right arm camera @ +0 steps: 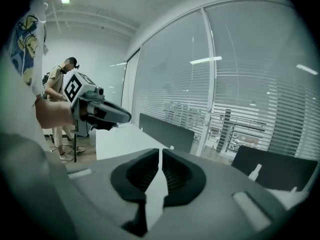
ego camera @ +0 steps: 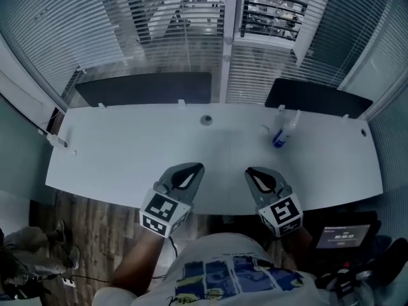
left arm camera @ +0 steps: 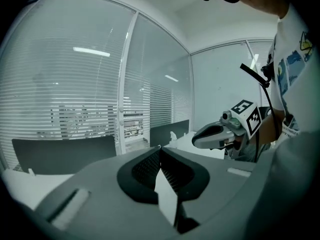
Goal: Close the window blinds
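Note:
White slatted blinds (ego camera: 134, 24) hang over the windows behind a white desk (ego camera: 127, 158); the middle slats stand partly open, so the room beyond shows through. The blinds also fill the left gripper view (left arm camera: 70, 79) and the right gripper view (right arm camera: 240, 79). My left gripper (ego camera: 196, 167) is shut and empty above the desk's near edge, well short of the blinds. My right gripper (ego camera: 251, 170) is beside it, also shut and empty. Each appears in the other's view: the right gripper (left arm camera: 196, 139) and the left gripper (right arm camera: 127, 117). Their own jaw tips meet at the left gripper (left arm camera: 160, 148) and the right gripper (right arm camera: 160, 152).
Two dark partition screens (ego camera: 146, 88) (ego camera: 317, 97) stand along the desk's far edge. A spray bottle (ego camera: 285, 131) and a round grommet (ego camera: 205, 120) are on the desk. A window post (ego camera: 227, 37) splits the blinds. A person (right arm camera: 61, 109) stands behind at left. A small screen (ego camera: 344, 237) is low right.

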